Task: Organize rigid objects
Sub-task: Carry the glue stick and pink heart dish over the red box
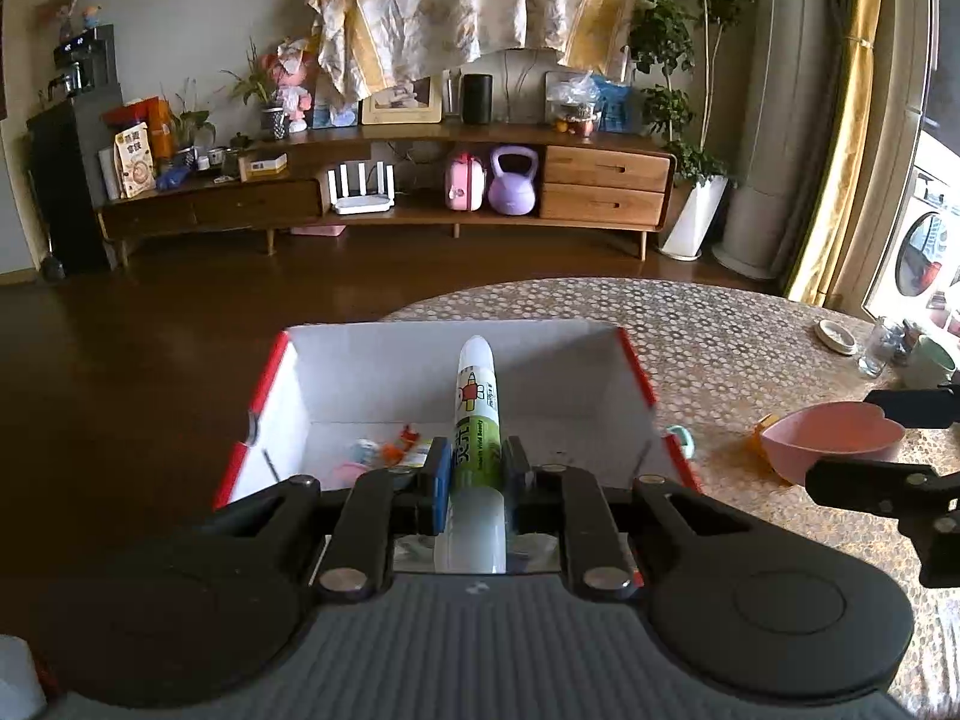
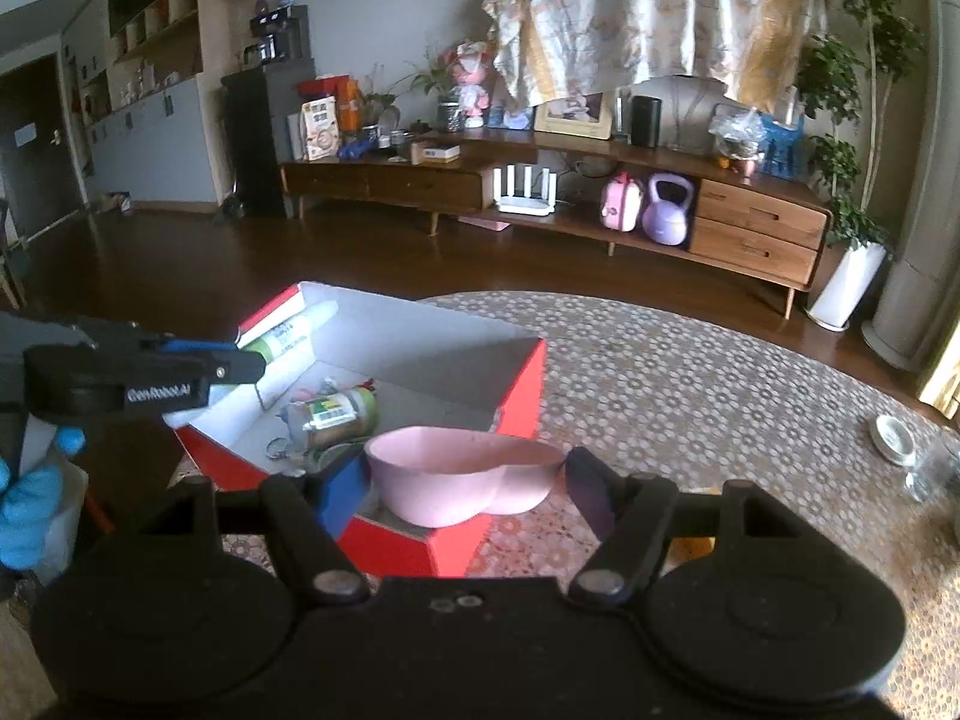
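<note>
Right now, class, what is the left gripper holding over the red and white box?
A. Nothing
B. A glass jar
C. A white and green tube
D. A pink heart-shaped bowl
C: the left gripper is shut on the white and green tube, which points out over the open box.

patterned table (image 2: pixel 690 396), red box (image 2: pixel 516 396), white dish (image 2: pixel 894 437)

Dim indoor daylight from the window (image 1: pixel 924 120) at right, overexposed there. Strong fisheye bending and dark vignette corners. Right wrist view softer; near gripper bodies dark, low detail.
</note>
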`<state>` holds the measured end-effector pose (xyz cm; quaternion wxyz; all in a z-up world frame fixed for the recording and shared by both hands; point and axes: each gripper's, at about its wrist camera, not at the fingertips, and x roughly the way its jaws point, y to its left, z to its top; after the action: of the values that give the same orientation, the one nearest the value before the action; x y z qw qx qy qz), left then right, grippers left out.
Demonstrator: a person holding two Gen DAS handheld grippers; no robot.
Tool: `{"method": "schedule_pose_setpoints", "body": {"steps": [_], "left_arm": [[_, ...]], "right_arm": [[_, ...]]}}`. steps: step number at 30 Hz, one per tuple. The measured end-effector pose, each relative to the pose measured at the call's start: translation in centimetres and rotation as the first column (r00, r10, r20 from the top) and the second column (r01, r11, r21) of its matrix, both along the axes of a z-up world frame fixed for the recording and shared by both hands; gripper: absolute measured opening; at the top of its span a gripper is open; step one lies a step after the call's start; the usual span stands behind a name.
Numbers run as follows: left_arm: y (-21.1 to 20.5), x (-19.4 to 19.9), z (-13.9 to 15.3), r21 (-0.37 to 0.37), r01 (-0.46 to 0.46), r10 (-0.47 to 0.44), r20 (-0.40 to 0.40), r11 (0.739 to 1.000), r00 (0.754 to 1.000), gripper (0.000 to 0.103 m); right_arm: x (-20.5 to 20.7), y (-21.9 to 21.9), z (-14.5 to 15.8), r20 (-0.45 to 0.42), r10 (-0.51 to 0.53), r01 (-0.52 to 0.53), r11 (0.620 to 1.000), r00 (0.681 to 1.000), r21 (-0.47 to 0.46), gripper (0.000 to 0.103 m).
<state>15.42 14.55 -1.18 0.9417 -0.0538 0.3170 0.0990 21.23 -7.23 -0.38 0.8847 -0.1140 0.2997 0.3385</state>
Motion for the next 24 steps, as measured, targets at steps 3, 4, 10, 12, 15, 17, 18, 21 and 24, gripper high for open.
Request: {"method": "schedule_pose_setpoints", "body": {"steps": [3, 4, 10, 12, 15, 17, 18, 21, 24], "left_arm": [[1.5, 0.1, 0.0, 0.017, 0.004, -0.004, -0.001, 1.0, 1.0, 0.017], [2.0, 0.3, -0.1, 0.025, 0.002, -0.002, -0.002, 1.0, 1.0, 0.017], [4.3, 2.2, -1.2, 0.069, 0.016, -0.014, -0.028, 0.998, 1.0, 0.017], [5.1, 3.1, -1.9, 0.078, 0.024, -0.021, -0.049, 0.997, 0.999, 0.017], [6.3, 4.4, -3.1, 0.09, 0.019, -0.012, -0.08, 0.996, 0.997, 0.017], [7.0, 5.2, -3.9, 0.081, 0.013, -0.005, -0.1, 0.997, 0.995, 0.017], [7.4, 5.7, -4.4, 0.072, 0.014, -0.006, -0.117, 0.997, 0.993, 0.017], [8.1, 7.0, -5.6, 0.065, 0.006, 0.004, -0.149, 0.998, 0.989, 0.017], [8.3, 8.3, -6.6, 0.066, -0.004, 0.016, -0.184, 0.998, 0.983, 0.017]], "right_arm": [[0.1, 1.7, -0.5, 0.012, 0.026, -0.025, 0.999, 1.0, -0.023, 0.071], [0.2, 2.4, -0.6, 0.017, 0.034, -0.033, 0.999, 0.999, -0.033, 0.071], [1.9, 6.0, -2.3, 0.004, 0.045, -0.044, 0.996, 0.999, -0.072, 0.071], [2.7, 7.2, -3.0, -0.003, 0.039, -0.039, 0.996, 0.999, -0.084, 0.071], [4.0, 8.8, -4.3, -0.019, 0.031, -0.033, 0.994, 0.999, -0.104, 0.071], [4.7, 9.7, -5.1, -0.037, 0.025, -0.029, 0.993, 0.999, -0.11, 0.071], [5.0, 10.1, -5.4, -0.046, 0.023, -0.028, 0.993, 0.999, -0.113, 0.071], [5.7, 11.4, -6.5, -0.059, 0.025, -0.033, 0.99, 0.998, -0.138, 0.071], [6.3, 12.5, -7.4, -0.067, 0.03, -0.041, 0.986, 0.997, -0.162, 0.071]]}}
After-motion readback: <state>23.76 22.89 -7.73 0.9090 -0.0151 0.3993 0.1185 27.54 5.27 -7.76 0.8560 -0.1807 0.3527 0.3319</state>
